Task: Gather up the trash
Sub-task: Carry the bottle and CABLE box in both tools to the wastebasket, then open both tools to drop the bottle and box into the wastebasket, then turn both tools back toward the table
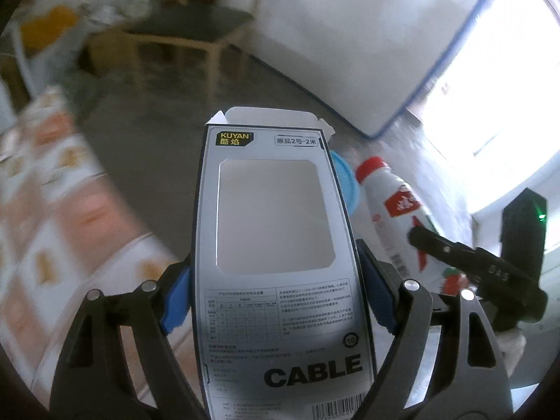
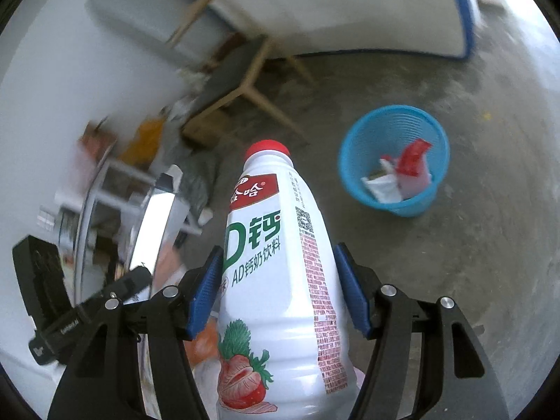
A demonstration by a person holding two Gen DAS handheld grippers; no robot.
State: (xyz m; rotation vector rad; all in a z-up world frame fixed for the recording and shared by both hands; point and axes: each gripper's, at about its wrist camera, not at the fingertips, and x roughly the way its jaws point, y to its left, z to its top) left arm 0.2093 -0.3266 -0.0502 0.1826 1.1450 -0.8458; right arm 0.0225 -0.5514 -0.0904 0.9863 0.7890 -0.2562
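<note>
Bare concrete floor (image 2: 455, 262) runs under both views, with white walls behind. Nearest, the left tongs (image 1: 276, 297) are clenched on a flat cable box (image 1: 276, 245), its top flap open at 12 o'clock; the right tongs (image 2: 276, 294) grip a white bottle (image 2: 276, 280) with a red cap, pads pressing its lower body. In the left view that bottle (image 1: 395, 210) appears at 3 o'clock, just beside the box. Farther off, at 2 o'clock in the right view, a blue bin (image 2: 353, 178) stands on the floor, already holding scraps. A wooden table (image 2: 241, 80) sits beyond at 11 o'clock. Both pieces are carried high and well apart from the bin, so an early release could drop them on the floor; the smooth, tapering bottle may also slip forward out of the pads, and the light box could catch the rim.
</note>
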